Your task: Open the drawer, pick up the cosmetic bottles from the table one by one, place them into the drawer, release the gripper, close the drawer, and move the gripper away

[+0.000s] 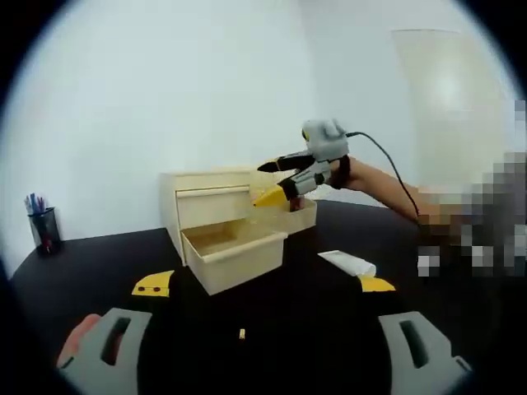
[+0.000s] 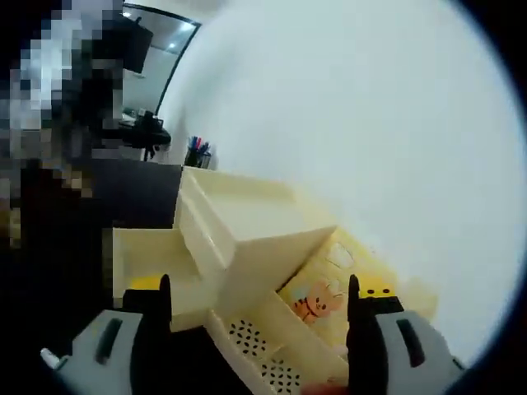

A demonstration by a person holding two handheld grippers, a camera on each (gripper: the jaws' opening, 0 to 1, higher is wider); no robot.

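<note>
Step in hand: a placing pass is judged to be under way; the right gripper [image 1: 276, 183] is held above the back of the drawer unit [image 1: 216, 216], where a yellow piece is seen between its jaws, though whether this is a bottle or part of the gripper cannot be told
Drawer: the lower drawer [image 1: 233, 248] is pulled out toward the camera; its inside looks bare in the left gripper view, while in the right gripper view an open compartment [image 2: 325, 309] holding cream packaging with an orange print is seen just below the jaws
Cosmetic bottle: a white tube-like item [image 1: 347, 262] is seen lying flat on the worktop [image 1: 329, 321], to the right of the open drawer and apart from it
Right jaws: spread wide in the right gripper view, with nothing seen clamped between them
Left gripper [image 1: 263, 352]: held low and well back from the unit, jaws released and wide apart, nothing between them
Next move: the white item is judged to remain to be fetched, so a descent with spread jaws over its long flat body would be called for, followed by a carry to the drawer
Materials: the unit is of pale matt wood with square edges; the worktop is black and smooth; the gripper bodies are grey plastic
Other things: yellow markers [image 1: 153, 285] on the worktop; a dark pen holder [image 1: 43, 229] at the far left
</note>
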